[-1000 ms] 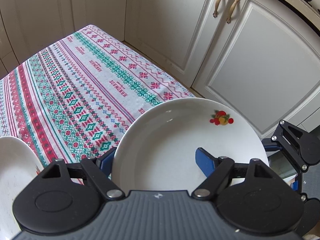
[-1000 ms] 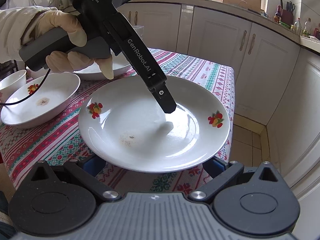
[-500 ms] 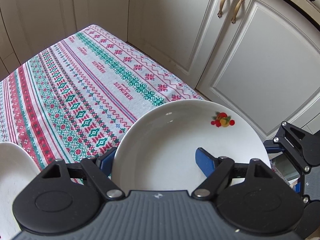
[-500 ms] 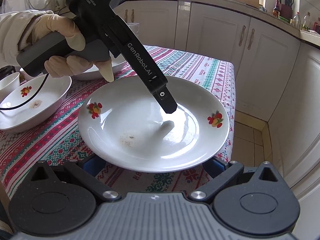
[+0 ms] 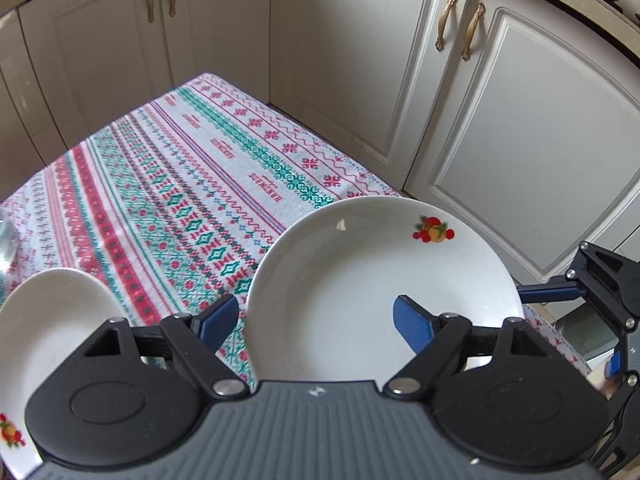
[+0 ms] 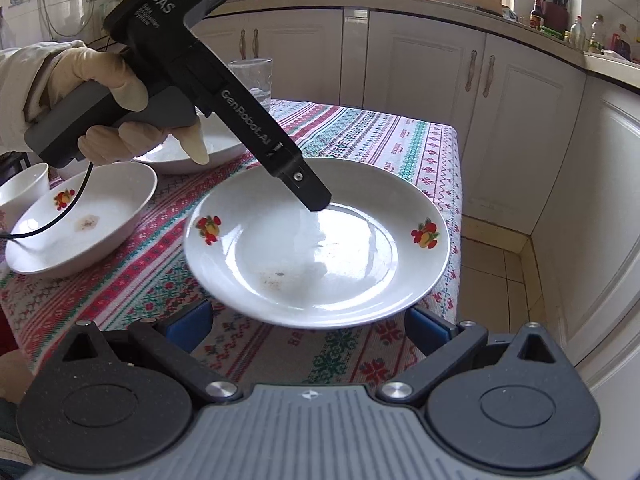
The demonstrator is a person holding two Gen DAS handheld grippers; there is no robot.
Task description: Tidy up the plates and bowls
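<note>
A white plate point(image 6: 320, 248) with fruit prints lies on the patterned tablecloth point(image 6: 360, 136) near the table's right end. My left gripper point(image 5: 316, 320) straddles its rim, and its jaws are opening. One blue finger point(image 5: 218, 316) stands just clear outside the plate point(image 5: 380, 280), while the other finger hovers over the well. From the right wrist view, a gloved hand point(image 6: 104, 80) holds that gripper tilted down into the plate. My right gripper point(image 6: 308, 326) is open, its fingers low on either side of the plate's near rim.
A stained white bowl point(image 6: 80, 220) sits left of the plate, also seen as the bowl point(image 5: 52, 320) in the left wrist view. Behind the hand are another plate point(image 6: 216, 148), a small cup point(image 6: 24, 184) and a glass point(image 6: 252, 80). The table edge point(image 6: 456, 200) drops to tiled floor beside cabinets.
The left gripper's jaws have widened, and its outer finger has come off the plate's rim. The left hand has drawn back and up a little. The right gripper has stayed put.
</note>
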